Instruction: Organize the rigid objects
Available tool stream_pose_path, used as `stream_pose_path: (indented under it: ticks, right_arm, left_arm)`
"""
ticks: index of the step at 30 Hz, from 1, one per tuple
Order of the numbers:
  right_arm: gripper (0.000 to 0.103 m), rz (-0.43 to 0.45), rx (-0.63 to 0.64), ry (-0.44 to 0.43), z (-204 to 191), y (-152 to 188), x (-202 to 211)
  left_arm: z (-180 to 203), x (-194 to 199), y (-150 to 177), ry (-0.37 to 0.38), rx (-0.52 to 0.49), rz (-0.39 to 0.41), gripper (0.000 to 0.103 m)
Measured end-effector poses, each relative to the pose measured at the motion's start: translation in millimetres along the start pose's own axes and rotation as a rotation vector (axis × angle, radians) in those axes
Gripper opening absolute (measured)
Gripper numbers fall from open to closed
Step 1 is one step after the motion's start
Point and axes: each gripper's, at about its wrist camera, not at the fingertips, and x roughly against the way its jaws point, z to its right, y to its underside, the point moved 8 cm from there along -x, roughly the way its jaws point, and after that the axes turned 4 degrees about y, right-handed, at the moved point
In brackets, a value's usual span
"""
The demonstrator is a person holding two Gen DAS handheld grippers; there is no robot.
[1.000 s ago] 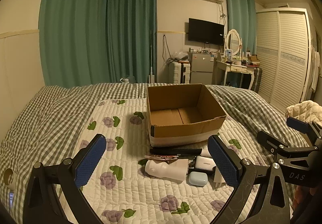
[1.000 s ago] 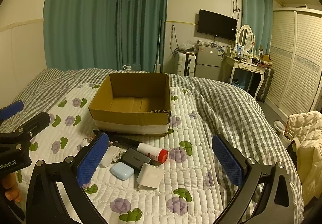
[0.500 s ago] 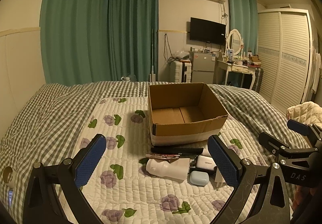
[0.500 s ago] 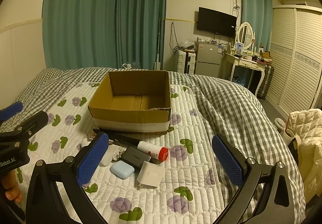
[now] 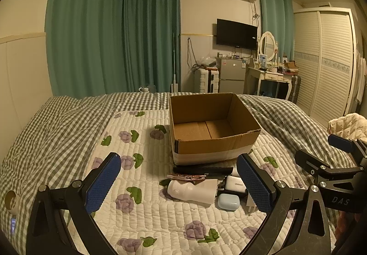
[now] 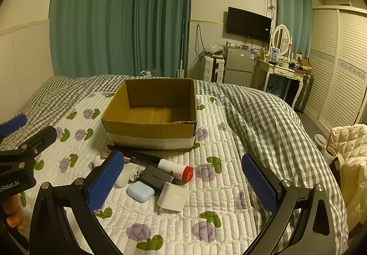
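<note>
On the quilt (image 6: 229, 197), small items (image 6: 156, 178) lie clustered just before the cardboard box (image 6: 151, 127).

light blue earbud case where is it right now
The light blue earbud case lies on the quilt in front of the cardboard box, between the dark charger and the white square box.

The left gripper (image 5: 177, 182) is held level with its 2 blue-padded fingers (image 5: 103, 182) spread wide apart, nothing between them. The right gripper (image 6: 183, 180) is posed the same way, jaws wide and empty, its blue pads (image 6: 259, 182) facing inward. Both sit side by side at similar height. Fingers of the left hand (image 6: 13, 213) wrap the left gripper's handle.
</note>
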Motion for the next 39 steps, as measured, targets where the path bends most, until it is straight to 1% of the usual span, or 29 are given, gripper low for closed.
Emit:
stream_pose_path:
  ticks: [18, 24, 27, 30, 31, 32, 35, 37, 38, 39]
  right_arm:
    - [0.103, -0.011, 0.010, -0.007, -2, 1, -2]
    - [0.103, -0.028, 0.011, -0.016, -3, 3, -5]
    - [0.103, -0.076, 0.011, -0.002, 0, 12, -16]
    - [0.103, -0.144, 0.034, 0.060, 5, 32, -38]
    - [0.101, -0.183, 0.049, 0.068, 5, 41, -48]
    - [0.097, -0.208, 0.053, 0.066, 4, 48, -55]
    - [0.097, -0.297, 0.050, 0.033, -3, 67, -81]
    - [0.095, -0.377, 0.048, 0.004, -10, 82, -101]
    - [0.089, -0.404, 0.044, -0.013, -13, 88, -109]
    - [0.087, -0.429, 0.033, -0.032, -15, 94, -116]
  left_arm:
    - [-2, -1, 1, -0.010, 0.008, -0.010, 0.103]
    - [-8, -4, 2, -0.017, 0.013, -0.020, 0.103]
    - [-14, -16, 12, -0.066, 0.006, -0.080, 0.103]
    - [-19, -30, 25, -0.091, 0.007, -0.141, 0.103]
    - [-20, -33, 29, -0.094, 0.012, -0.155, 0.103]
    - [-21, -38, 32, -0.096, 0.017, -0.169, 0.103]
    - [-20, -49, 44, -0.098, 0.010, -0.208, 0.103]
    - [-18, -57, 55, -0.103, -0.002, -0.243, 0.103]
    - [-18, -60, 59, -0.100, -0.005, -0.259, 0.103]
    - [-16, -62, 63, -0.094, -0.005, -0.272, 0.103]
